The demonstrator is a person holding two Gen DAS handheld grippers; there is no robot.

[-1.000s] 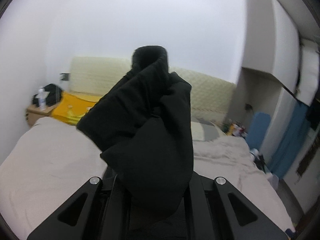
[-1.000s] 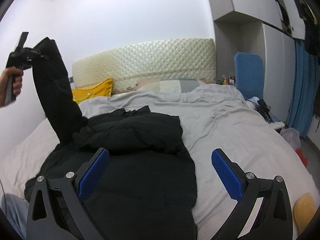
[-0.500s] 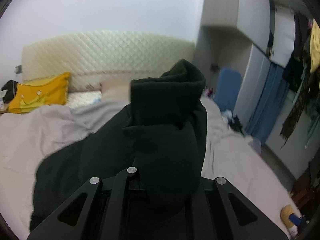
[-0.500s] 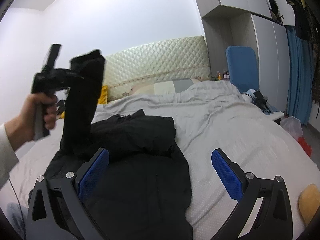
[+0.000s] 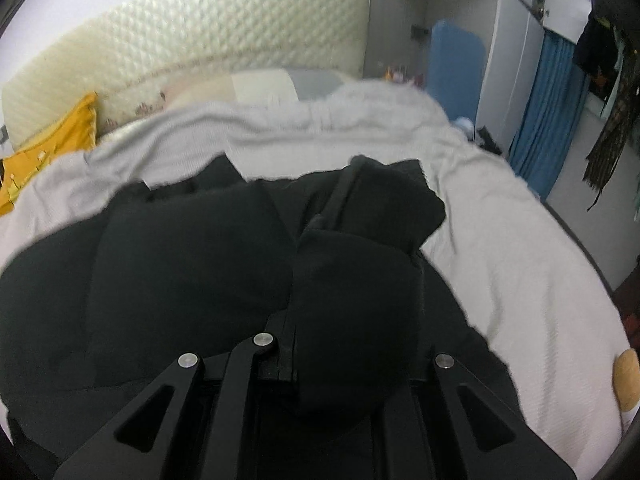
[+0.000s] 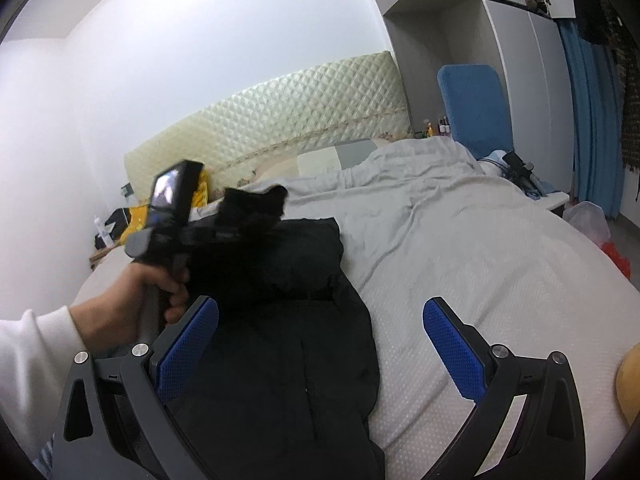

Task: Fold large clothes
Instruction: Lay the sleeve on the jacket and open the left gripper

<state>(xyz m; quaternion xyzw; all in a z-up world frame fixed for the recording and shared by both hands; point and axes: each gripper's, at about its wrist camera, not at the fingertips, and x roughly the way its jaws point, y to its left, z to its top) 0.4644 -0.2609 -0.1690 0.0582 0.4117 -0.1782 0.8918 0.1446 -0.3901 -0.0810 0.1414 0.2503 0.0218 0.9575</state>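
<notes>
1. Far left of the right gripper, a yellow pillow (image 6: 136,220) lies at the head of the bed, against the quilted headboard (image 6: 288,124)
2. The person's left hand (image 6: 136,300), in a white sleeve, grips the handle of the left gripper (image 6: 240,216), which sits up and to the left of the right gripper's left finger
3. The left gripper is clamped on a bunched sleeve (image 5: 352,304) of the black coat (image 6: 280,360); from its own camera the dark cloth fills the space between its fingers and spills forward over them
4. The rest of the black coat lies spread on the bed, directly ahead of and below the left gripper, and under the left half of the right gripper
5. The right gripper (image 6: 320,344) hangs above the coat with its blue pads (image 6: 452,352) wide apart and nothing between them
6. Beyond and right of both grippers stretches the pale grey blanket (image 6: 460,248), rumpled near the pillows
7. Far right stand a blue chair (image 6: 474,104), white wardrobe (image 6: 520,60) and blue curtain (image 6: 592,120)
</notes>
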